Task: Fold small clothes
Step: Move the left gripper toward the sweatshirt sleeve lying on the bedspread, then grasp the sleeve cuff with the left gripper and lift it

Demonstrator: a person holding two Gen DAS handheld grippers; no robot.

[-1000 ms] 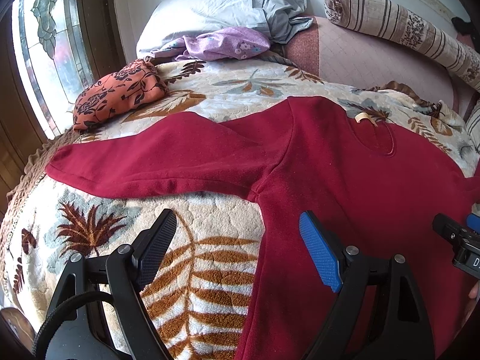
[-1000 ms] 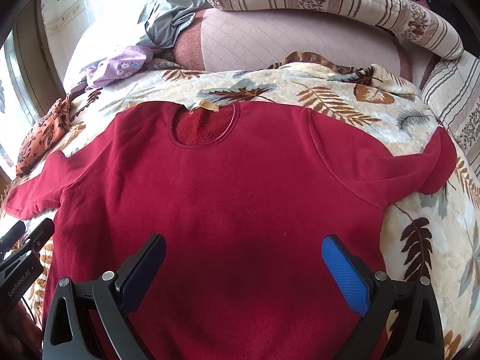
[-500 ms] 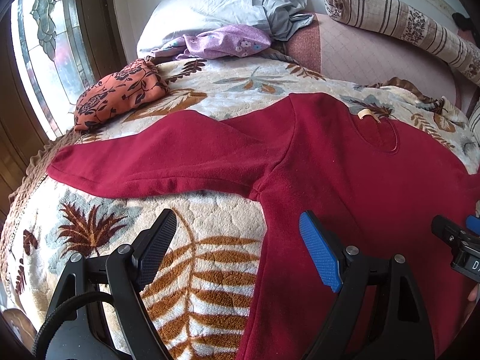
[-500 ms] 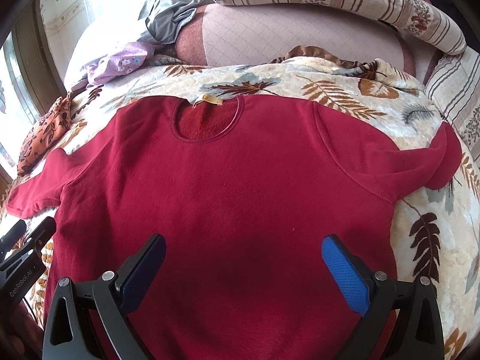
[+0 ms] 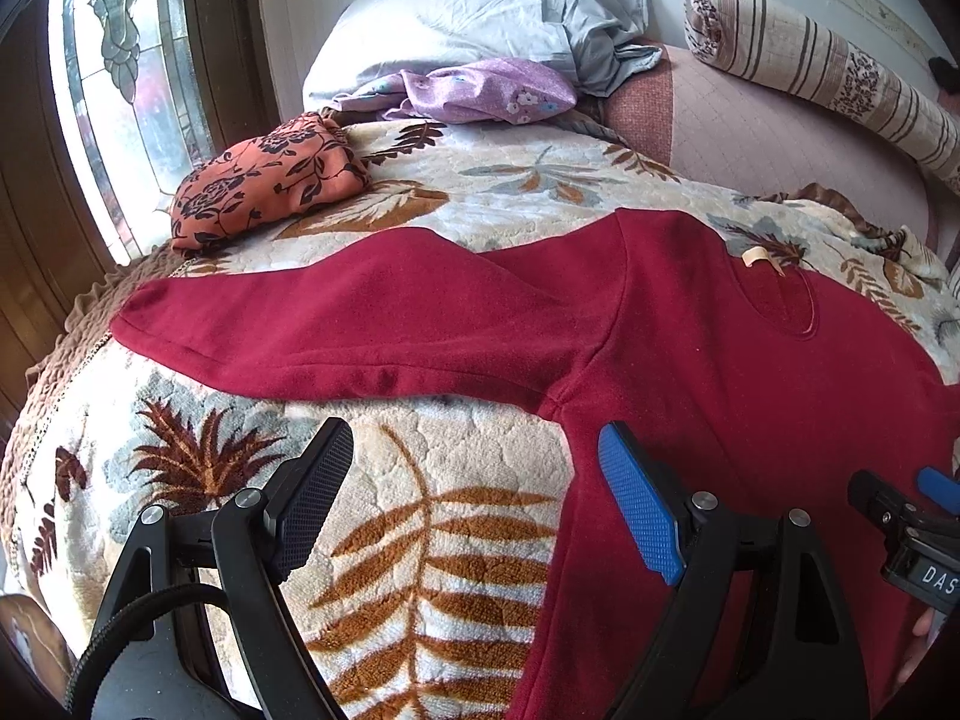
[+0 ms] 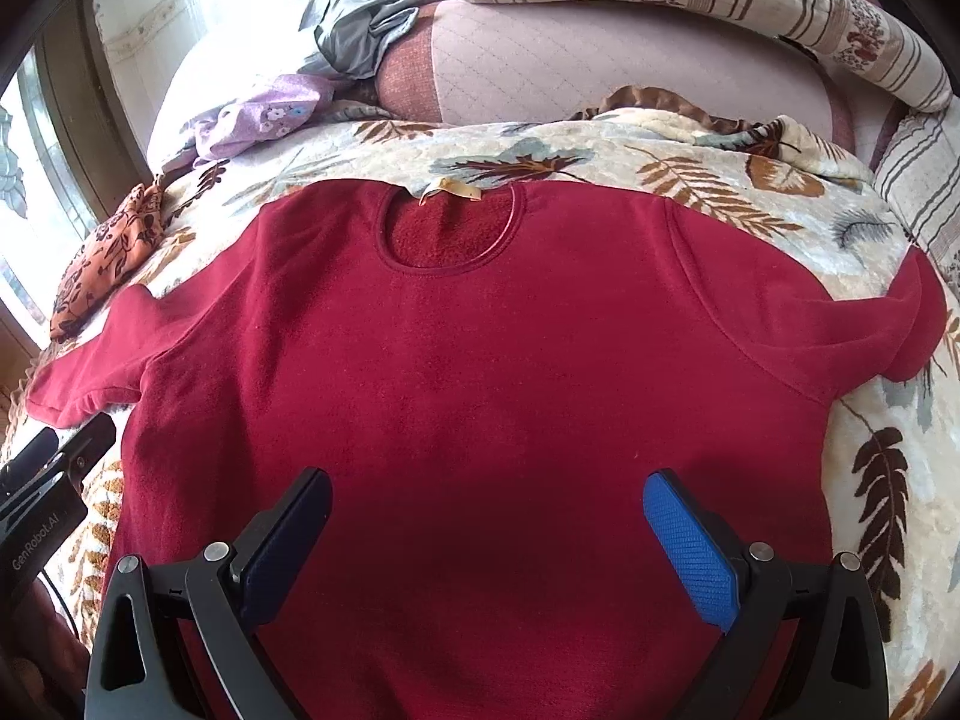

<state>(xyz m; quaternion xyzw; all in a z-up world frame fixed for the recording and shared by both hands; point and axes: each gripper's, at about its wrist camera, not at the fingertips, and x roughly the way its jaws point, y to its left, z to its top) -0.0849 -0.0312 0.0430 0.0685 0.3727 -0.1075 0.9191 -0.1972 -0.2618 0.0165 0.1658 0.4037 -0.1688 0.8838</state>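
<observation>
Red sweater [image 6: 480,372] flat on blanket [image 5: 420,540], claws agape

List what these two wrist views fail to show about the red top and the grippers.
- Red top: its hem is cut off by the bottom edge in both views, partly behind the gripper frames.
- Right sleeve: its end is curled over, so the cuff is hidden in the right wrist view.
- Neck label: too small to read.
- Left gripper and right gripper: both open; whether they touch the fabric is unclear.
</observation>
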